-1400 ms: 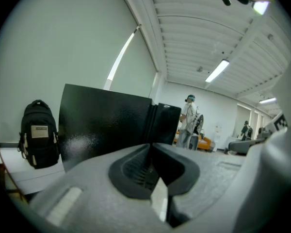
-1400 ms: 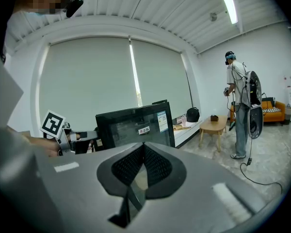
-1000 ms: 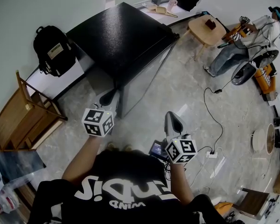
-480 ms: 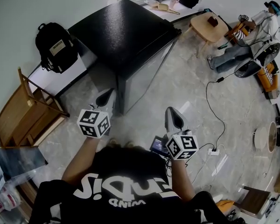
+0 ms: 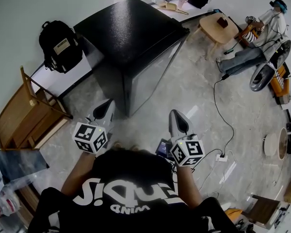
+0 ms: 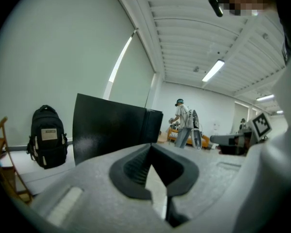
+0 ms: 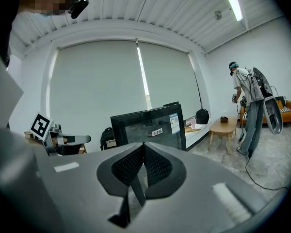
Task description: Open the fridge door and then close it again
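The black fridge (image 5: pixel 131 38) stands on the floor ahead of me with its glass door (image 5: pixel 153 76) closed. My left gripper (image 5: pixel 105 108) hangs short of the fridge's near left corner, apart from it, jaws shut with nothing between them. My right gripper (image 5: pixel 178 123) hovers over the floor in front of the door, also shut and empty. The left gripper view shows the fridge's (image 6: pixel 111 125) dark side beyond the closed left gripper (image 6: pixel 150 159). In the right gripper view the door (image 7: pixel 148 127) with its stickers faces the closed right gripper (image 7: pixel 144 161).
A black backpack (image 5: pixel 60 45) leans on the wall left of the fridge, with a wooden chair (image 5: pixel 24 118) nearer me. A round wooden table (image 5: pixel 218 28) and a person (image 5: pixel 254 47) are at the far right. A cable (image 5: pixel 223 110) runs to a power strip (image 5: pixel 220 159).
My left gripper has drawn back from the fridge's corner, toward the lower left of the head view. The right gripper has hardly moved. The door stays closed.
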The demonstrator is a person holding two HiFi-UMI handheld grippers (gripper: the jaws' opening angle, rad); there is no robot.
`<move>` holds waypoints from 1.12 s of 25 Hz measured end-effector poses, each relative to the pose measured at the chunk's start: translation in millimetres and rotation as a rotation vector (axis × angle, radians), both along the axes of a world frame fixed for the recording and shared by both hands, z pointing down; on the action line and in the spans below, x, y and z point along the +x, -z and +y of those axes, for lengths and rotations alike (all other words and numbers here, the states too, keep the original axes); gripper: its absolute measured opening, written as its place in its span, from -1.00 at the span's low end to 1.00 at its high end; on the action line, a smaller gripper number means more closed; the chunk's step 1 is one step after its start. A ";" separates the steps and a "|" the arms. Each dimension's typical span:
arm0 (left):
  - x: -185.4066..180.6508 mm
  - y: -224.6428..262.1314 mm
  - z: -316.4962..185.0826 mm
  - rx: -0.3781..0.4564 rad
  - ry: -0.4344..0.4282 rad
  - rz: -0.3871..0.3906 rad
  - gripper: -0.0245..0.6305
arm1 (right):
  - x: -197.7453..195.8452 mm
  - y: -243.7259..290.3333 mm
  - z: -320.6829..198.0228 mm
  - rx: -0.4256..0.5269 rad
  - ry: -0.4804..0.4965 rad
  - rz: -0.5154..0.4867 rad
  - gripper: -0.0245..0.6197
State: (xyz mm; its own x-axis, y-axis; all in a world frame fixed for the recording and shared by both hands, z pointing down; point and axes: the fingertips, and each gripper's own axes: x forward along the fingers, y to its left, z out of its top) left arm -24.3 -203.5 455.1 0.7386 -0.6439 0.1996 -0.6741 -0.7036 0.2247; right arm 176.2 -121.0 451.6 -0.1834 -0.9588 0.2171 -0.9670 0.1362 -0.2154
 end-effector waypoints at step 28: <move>-18.2 20.8 25.2 0.079 0.039 -0.010 -0.92 | -16.3 7.3 17.5 0.036 0.035 0.026 -0.93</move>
State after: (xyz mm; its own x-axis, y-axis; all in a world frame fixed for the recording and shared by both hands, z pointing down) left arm -42.4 -178.3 434.3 0.7108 -0.6863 0.1540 -0.7034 -0.6920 0.1627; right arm 159.9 -103.4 444.3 -0.2112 -0.9593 0.1876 -0.9668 0.1768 -0.1842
